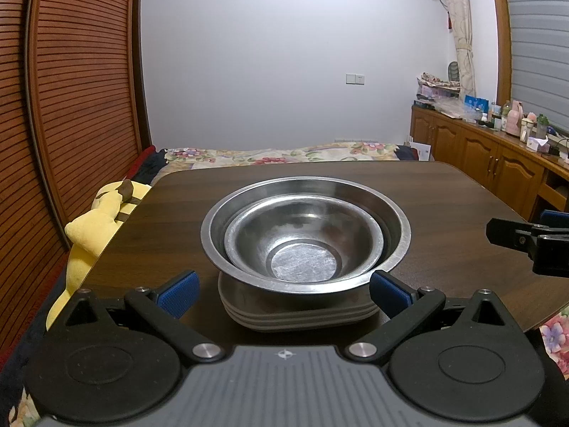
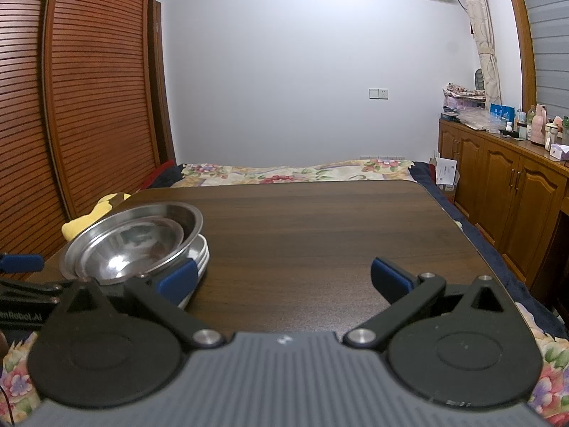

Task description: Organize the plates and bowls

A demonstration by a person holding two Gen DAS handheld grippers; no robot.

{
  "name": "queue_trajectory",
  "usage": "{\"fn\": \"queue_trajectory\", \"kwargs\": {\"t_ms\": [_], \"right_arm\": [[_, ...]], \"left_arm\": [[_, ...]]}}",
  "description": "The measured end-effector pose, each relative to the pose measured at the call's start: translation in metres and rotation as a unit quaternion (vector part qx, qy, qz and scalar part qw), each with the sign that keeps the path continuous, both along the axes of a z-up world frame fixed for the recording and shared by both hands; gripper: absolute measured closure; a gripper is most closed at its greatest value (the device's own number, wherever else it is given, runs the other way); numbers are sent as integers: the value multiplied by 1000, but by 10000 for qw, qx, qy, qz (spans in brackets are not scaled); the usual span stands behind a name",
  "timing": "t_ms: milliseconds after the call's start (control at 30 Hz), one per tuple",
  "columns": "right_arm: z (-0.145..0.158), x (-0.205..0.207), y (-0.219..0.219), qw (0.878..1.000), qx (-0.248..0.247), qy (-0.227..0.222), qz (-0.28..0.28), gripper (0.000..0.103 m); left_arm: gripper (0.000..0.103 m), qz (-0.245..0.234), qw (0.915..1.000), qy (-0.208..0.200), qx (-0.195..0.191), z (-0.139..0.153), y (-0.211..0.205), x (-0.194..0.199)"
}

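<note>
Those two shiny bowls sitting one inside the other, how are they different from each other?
The outer bowl is wider, with a broad flat rim; the inner bowl is smaller with a thinner rim. The outer bowl rests on the stack of plates; the inner bowl rests inside the outer one, so its rim sits lower. Both are bare metal, round, upright and empty, and neither hand-held gripper touches them.

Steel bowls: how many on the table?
2. The large steel bowl sits on the stack of plates; the small steel bowl is nested inside it. A third underneath can't be ruled out.
</note>
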State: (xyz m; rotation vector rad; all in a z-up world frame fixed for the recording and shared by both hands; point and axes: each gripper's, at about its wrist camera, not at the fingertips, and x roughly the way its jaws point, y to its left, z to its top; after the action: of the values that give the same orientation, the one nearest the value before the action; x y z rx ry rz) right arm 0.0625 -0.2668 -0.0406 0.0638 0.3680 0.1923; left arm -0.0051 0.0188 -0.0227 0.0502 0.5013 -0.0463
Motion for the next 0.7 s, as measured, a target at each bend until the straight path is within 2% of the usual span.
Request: {"fn": "queue_trajectory", "kwargs": {"t_ms": [700], "right_arm": [[-1,0,2,10000,-15,-12,2,0]], "left_arm": [[0,-2,10000,4,-8,0,0,0]]}}
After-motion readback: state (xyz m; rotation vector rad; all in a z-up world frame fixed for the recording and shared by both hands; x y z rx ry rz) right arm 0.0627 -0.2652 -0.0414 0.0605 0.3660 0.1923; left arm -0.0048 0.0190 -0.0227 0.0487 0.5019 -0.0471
